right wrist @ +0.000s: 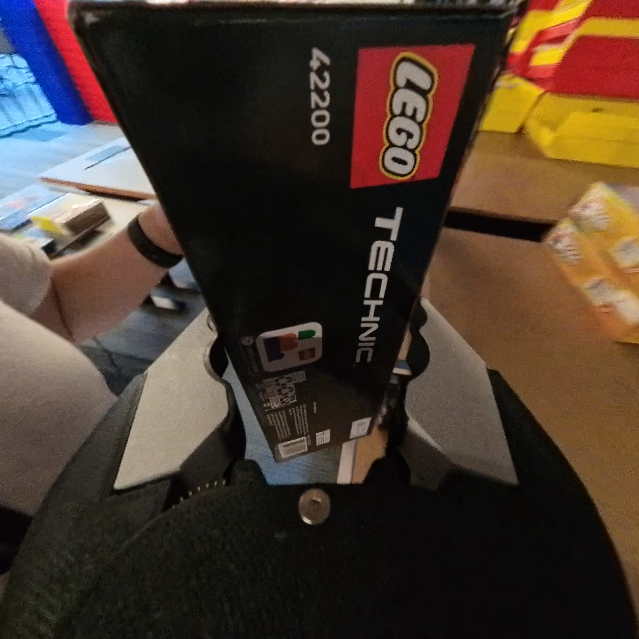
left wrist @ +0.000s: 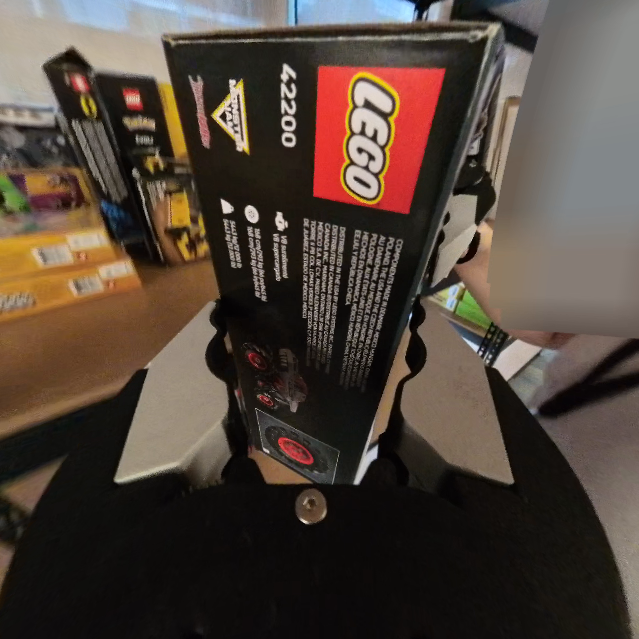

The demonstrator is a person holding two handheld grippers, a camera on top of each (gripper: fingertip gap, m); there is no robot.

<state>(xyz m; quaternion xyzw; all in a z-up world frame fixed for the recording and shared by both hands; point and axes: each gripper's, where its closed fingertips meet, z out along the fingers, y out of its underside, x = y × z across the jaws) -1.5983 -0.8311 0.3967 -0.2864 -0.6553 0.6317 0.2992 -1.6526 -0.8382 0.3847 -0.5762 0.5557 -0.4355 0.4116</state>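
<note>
Black cardboard toy box (left wrist: 311, 214) with red logo panel: left gripper (left wrist: 316, 366) and right gripper (right wrist: 316, 373) fingers clamped on opposite ends, above wooden tabletop (left wrist: 103, 345).

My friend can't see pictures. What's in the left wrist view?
The left hand-held gripper is shut on a tall black toy box with a red logo square. Behind it, more toy boxes stand on a wooden table.

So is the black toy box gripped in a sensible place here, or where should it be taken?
Sensible, I'd say. The black toy box is thin and flat, so each hand-held gripper pinches across its narrow thickness at an end: left, right. Come in end-on, along its length; the broad faces look too wide for the fingers.
</note>
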